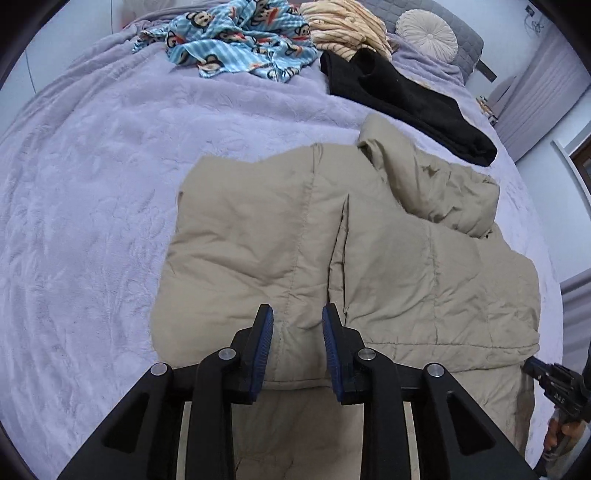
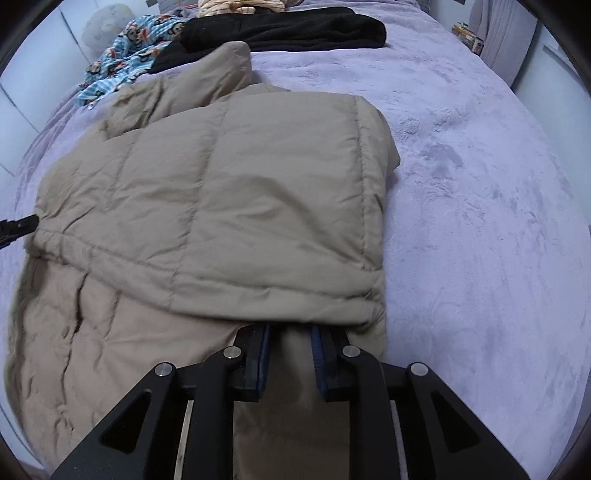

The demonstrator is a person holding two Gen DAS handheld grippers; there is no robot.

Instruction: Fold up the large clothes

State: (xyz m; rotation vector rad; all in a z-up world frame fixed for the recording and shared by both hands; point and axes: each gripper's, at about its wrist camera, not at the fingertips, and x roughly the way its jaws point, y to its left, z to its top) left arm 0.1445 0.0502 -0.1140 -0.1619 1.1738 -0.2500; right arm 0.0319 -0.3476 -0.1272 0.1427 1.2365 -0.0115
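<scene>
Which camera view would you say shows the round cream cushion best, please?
The left wrist view: the round cream cushion sits whole against the grey headboard, its pleats plain. The right wrist view does not show it; only the far bedding appears there.

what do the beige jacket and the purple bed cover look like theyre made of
Beige jacket: looks like a thin matte woven shell, probably nylon or polyester, over soft padding; stitched lines split it into puffy panels with fine creases. The filling itself is not visible.
Purple bed cover: seems a plush fleece or velvet-like fabric; fuzzy nap with faint embossed swirls and brushed streaks.
</scene>
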